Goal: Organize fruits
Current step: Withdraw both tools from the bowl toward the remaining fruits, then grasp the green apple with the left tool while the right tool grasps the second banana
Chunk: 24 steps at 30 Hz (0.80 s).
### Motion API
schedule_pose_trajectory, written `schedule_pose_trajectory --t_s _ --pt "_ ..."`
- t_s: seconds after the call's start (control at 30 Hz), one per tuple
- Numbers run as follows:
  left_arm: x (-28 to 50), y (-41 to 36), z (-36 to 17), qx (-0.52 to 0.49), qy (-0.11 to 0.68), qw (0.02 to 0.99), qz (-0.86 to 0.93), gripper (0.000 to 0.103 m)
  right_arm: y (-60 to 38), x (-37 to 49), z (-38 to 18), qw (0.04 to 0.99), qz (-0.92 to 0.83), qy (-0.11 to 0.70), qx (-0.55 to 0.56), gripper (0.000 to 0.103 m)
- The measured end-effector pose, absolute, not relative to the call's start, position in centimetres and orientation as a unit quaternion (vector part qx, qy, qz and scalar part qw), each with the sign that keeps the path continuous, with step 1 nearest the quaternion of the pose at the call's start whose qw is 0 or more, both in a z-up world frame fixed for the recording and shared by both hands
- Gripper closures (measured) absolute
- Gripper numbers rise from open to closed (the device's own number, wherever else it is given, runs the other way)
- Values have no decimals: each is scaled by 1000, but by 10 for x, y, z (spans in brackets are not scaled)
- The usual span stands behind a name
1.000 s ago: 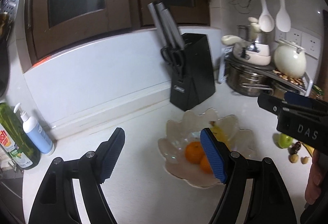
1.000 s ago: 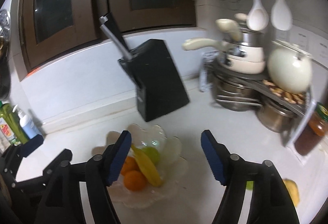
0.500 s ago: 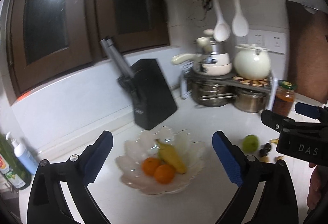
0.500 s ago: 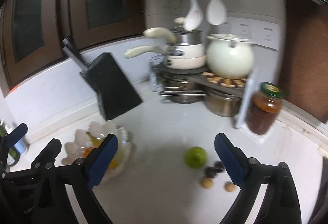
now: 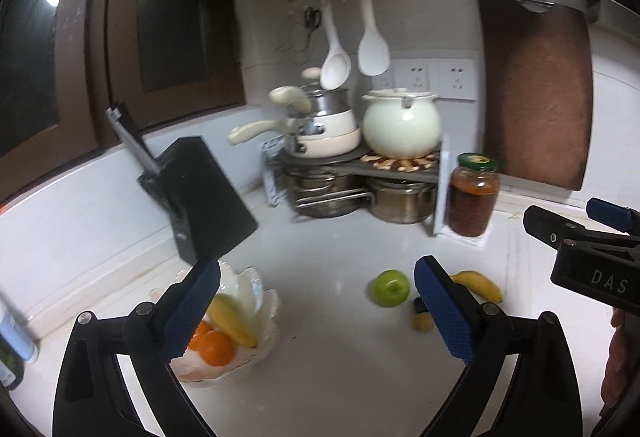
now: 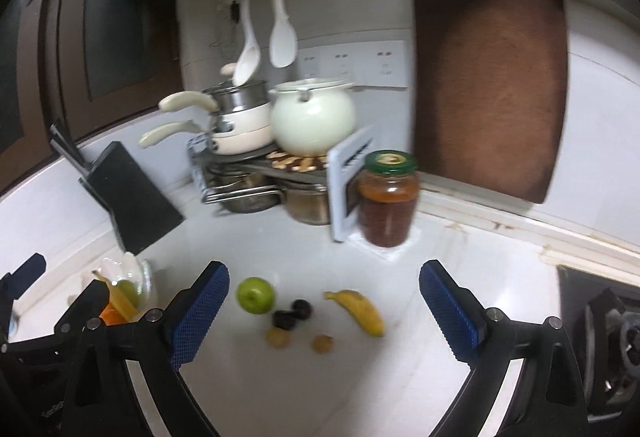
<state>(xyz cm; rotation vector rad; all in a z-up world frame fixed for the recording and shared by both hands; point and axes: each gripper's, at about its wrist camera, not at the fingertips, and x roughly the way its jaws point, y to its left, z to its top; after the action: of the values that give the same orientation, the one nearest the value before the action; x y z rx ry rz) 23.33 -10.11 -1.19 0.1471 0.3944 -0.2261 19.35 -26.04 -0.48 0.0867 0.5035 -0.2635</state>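
Note:
A glass shell-shaped fruit bowl (image 5: 256, 291) holds oranges (image 5: 216, 347) and a banana (image 5: 230, 317) at the left; it also shows in the right wrist view (image 6: 138, 277). A green apple (image 6: 255, 294), a loose banana (image 6: 360, 311), two dark plums (image 6: 292, 313) and two small brown fruits (image 6: 300, 341) lie on the white counter. The apple (image 5: 390, 287) and loose banana (image 5: 480, 283) also show in the left wrist view. My left gripper (image 5: 318, 311) is open and empty above the counter. My right gripper (image 6: 324, 311) is open and empty above the loose fruit.
A black knife block (image 5: 208, 197) stands behind the bowl. A pot rack with pans and a cream kettle (image 5: 402, 125) fills the corner, a jar (image 6: 387, 197) beside it. A brown cutting board (image 6: 488, 77) leans on the wall. A stove (image 6: 600, 313) lies at the right.
Both grippers have swung to the right, away from the bowl, and the loose fruit has come into view. Both stay open and empty.

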Motion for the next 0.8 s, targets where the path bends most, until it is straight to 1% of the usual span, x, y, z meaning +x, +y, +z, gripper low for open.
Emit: schedule_pose_trajectory --t_s 0.17,0.27,0.5,0.8 --pt "231 -113 -10 66 186 973 -117 4 -278 181 -2 954 -172 242 35 6" --pt "234 -122 -11 78 189 972 -118 4 -290 183 -4 948 -190 254 38 6" --pt "257 -139 -12 93 208 965 -126 4 -312 216 -14 930 -186 312 50 6" --pt "319 -164 -11 116 287 939 -152 5 -319 276 -24 902 -146 405 23 7"
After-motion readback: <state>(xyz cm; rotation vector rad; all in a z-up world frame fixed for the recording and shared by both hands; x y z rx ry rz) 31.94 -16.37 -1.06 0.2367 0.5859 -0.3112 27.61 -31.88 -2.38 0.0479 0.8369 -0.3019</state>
